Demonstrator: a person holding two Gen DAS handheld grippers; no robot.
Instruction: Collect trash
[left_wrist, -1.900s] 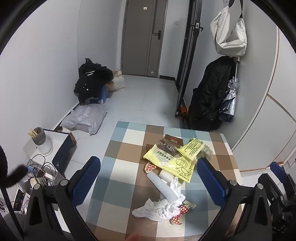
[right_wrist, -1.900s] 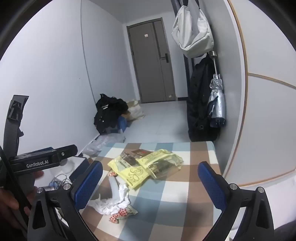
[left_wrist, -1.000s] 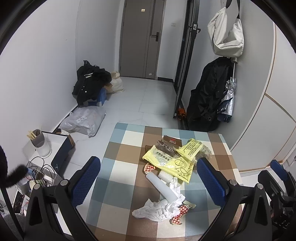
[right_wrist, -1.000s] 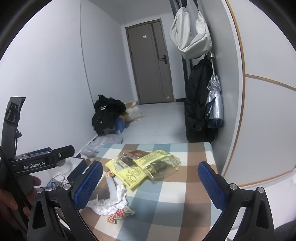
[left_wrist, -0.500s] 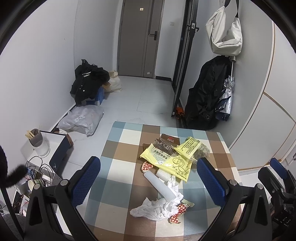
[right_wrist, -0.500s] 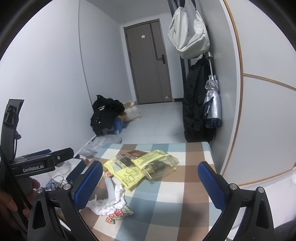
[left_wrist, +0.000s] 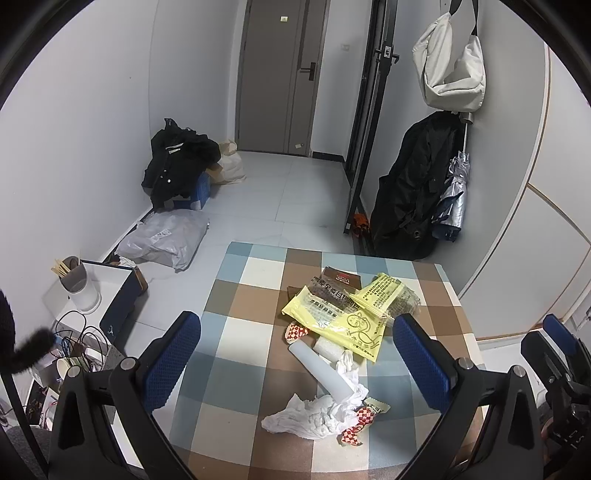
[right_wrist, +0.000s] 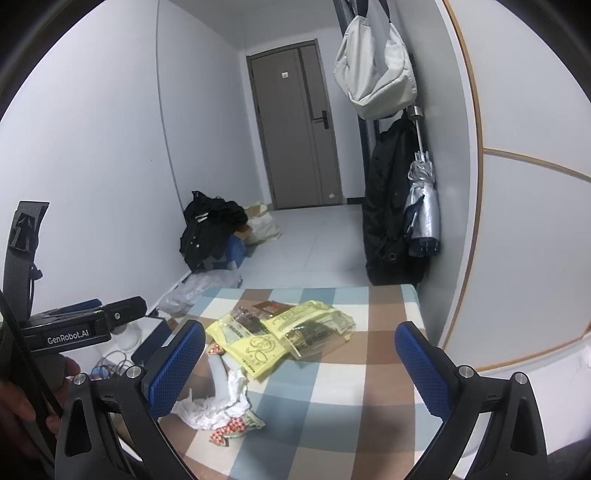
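Trash lies in a pile on the checkered table (left_wrist: 243, 288). It holds yellow plastic bags (left_wrist: 343, 317), a white tube (left_wrist: 321, 373), crumpled white tissue (left_wrist: 314, 413), red-checked wrappers (left_wrist: 354, 428) and a brown packet (left_wrist: 341, 277). My left gripper (left_wrist: 295, 362) is open and empty, held above the pile. My right gripper (right_wrist: 299, 365) is open and empty, above the table's near right part. In the right wrist view the yellow bags (right_wrist: 266, 339) and tissue (right_wrist: 218, 402) lie left of centre. The left gripper's body (right_wrist: 74, 328) shows at that view's left.
A white wall (right_wrist: 517, 258) borders the table's right edge. A black coat and folded umbrella (left_wrist: 424, 192) hang beyond the table. On the floor are a black jacket on a blue box (left_wrist: 181, 170), a grey parcel bag (left_wrist: 166, 238), a white box with a cup (left_wrist: 81, 284) and cables (left_wrist: 81, 339).
Both grippers have risen and drawn back a little, so the trash pile sits slightly lower and smaller in both views. Nothing on the table has moved.
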